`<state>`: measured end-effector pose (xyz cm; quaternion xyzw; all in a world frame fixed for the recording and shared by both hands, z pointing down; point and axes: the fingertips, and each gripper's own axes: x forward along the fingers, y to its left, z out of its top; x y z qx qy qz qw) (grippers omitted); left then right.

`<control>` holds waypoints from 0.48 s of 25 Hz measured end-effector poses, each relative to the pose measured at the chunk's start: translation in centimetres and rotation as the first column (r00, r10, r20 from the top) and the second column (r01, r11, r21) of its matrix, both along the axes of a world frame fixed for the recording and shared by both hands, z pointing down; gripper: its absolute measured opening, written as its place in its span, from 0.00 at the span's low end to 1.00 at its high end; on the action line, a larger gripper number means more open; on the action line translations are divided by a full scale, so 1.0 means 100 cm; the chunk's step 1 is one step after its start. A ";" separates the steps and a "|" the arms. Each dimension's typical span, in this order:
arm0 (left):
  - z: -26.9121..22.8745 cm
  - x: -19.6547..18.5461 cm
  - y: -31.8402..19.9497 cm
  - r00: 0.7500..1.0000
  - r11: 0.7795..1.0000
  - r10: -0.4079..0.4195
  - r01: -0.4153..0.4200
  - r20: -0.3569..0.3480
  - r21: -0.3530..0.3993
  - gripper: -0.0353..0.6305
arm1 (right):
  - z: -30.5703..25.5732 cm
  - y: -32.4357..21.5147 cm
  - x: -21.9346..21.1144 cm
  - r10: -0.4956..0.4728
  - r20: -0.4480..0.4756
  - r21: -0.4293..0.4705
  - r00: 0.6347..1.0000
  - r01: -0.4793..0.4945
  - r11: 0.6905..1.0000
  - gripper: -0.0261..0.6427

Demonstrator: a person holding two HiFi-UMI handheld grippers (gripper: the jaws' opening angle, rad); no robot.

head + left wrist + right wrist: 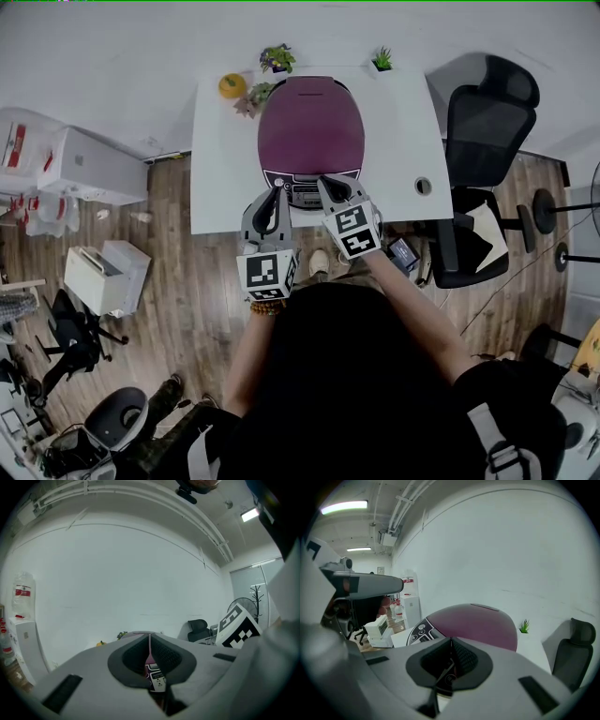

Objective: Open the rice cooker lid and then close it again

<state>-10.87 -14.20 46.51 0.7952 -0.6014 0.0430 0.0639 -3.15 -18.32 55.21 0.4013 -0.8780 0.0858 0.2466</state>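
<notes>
A big round rice cooker with a shiny purple lid [311, 127] sits in the middle of the white table [220, 178], close to the table's front edge. The lid is down, so what is inside cannot be seen.

The left claw [277, 195] is at the table's front edge, just beside the front of the cooker. Its two jaws are pressed together and hold nothing. The right claw [328, 182] is over the button panel [302, 194] on the cooker's front. I cannot tell if it touches the panel. Its jaws are pressed together too, with nothing in them.

At the table's back edge stands a small white pot [382, 67] with a spiky green plant in it. Left of it is a leafy green plant [277, 59]; its pot is too small to make out. A round yellow thing [232, 85] sits near the back left corner.
</notes>
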 end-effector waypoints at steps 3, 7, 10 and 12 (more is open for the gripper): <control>0.001 0.001 0.001 1.000 1.000 0.001 -0.001 0.003 -0.001 0.10 | 0.002 -0.001 0.001 -0.008 -0.007 -0.013 1.000 0.008 1.000 0.08; 0.001 -0.002 0.001 1.000 1.000 -0.007 0.007 0.003 -0.001 0.10 | 0.004 -0.002 0.002 -0.011 0.003 -0.051 1.000 0.011 0.999 0.08; 0.000 -0.002 0.000 1.000 1.000 -0.006 0.006 0.005 0.000 0.10 | 0.007 -0.002 0.002 -0.013 -0.014 -0.086 1.000 0.012 0.996 0.08; 0.000 -0.001 0.001 1.000 1.000 -0.002 0.002 0.004 0.000 0.10 | 0.006 -0.001 0.001 -0.019 -0.032 -0.091 0.999 0.016 0.996 0.08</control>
